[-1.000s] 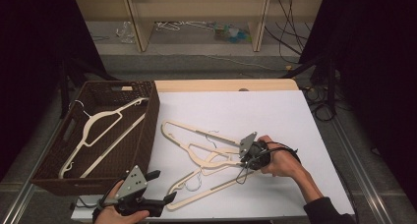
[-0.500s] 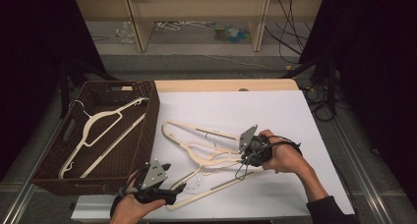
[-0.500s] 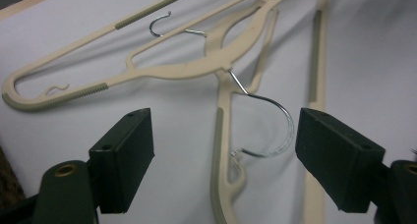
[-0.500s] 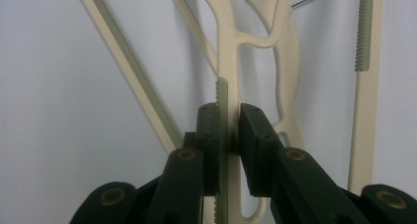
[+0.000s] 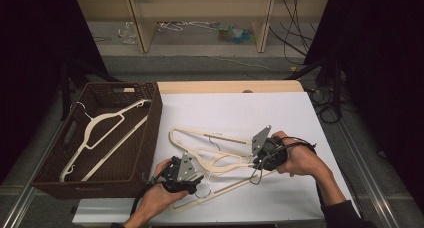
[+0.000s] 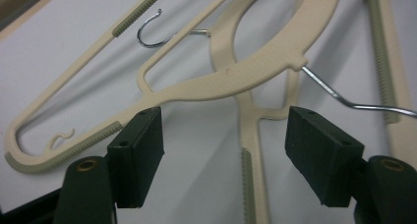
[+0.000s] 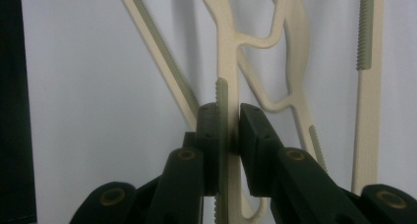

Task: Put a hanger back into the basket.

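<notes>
**A:** Item one, your right gripper (image 5: 261,157)?

**B:** It sits at the right of the white table top (image 5: 300,113). In the right gripper view your jaws are pinched together on the arm of a cream plastic hanger (image 7: 222,86), gripping it at the start of its ribbed non-slip strip. That is a firm hold, with the arm sandwiched between both pads.

**A:** Item two, your left gripper (image 5: 192,180)?

**B:** It is near the front edge of the table, left of your right gripper. In the left gripper view its jaws stand wide apart with nothing between them. One pad (image 6: 136,155) lies just under the curved shoulder of a second cream hanger (image 6: 236,81); I cannot tell whether it touches.

**A:** Item three, the hangers on the table?

**B:** There is a tangled pile of cream hangers (image 5: 220,158) lying flat in the middle front of the white table top, between your two grippers. They overlap one another, and the exact count is hard to tell. Each has a thin metal hook; one hook (image 6: 150,30) curls at the top of the left gripper view, and another wire (image 6: 344,98) runs off to that view's right.

**A:** Item four, the container?

**B:** A dark brown wicker basket (image 5: 150,133) stands at the left of the table, touching the edge of the white top. One cream hanger (image 5: 107,133) lies inside it on a slant, with its hook toward the basket's far left corner.

**A:** Item five, your hands?

**B:** Your left hand (image 5: 152,200) and your right hand (image 5: 300,160) each hold a gripper from behind.
</notes>
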Demonstrator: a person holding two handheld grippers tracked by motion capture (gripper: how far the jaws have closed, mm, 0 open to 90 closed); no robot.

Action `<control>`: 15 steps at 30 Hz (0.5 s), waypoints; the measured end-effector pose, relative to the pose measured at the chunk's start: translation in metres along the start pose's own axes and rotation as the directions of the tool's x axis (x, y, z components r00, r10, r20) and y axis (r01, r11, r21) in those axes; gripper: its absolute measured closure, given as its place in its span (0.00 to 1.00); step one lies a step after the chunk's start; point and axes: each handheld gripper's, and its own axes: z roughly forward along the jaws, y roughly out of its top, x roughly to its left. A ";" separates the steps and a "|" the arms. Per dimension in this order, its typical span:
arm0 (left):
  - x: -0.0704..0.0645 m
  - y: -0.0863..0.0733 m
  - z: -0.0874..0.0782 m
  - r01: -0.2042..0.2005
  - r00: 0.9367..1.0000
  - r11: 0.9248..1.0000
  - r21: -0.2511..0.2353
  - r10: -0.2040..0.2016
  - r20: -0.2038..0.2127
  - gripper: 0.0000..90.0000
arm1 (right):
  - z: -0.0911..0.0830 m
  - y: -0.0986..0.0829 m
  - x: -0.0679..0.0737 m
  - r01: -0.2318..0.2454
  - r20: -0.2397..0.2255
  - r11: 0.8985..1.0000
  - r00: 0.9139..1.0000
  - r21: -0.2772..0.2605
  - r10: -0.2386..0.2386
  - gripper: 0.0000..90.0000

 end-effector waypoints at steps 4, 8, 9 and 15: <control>0.002 0.003 0.007 -0.046 0.999 0.999 0.008 0.046 -0.028 0.34 | -0.001 0.000 0.001 -0.001 -0.003 1.000 1.000 -0.007 0.001 0.89; -0.002 0.007 0.016 -0.128 0.990 0.992 0.008 0.129 -0.059 0.36 | -0.001 0.000 0.001 -0.002 -0.010 1.000 1.000 -0.008 0.002 0.89; -0.003 0.010 0.020 -0.147 0.987 0.989 0.005 0.147 -0.057 0.36 | 0.000 0.000 0.001 -0.006 -0.010 1.000 1.000 -0.003 0.005 0.89; -0.003 0.016 0.028 -0.269 0.963 0.962 -0.037 0.268 -0.036 0.39 | 0.000 -0.002 0.000 -0.002 -0.018 1.000 1.000 -0.007 0.002 0.89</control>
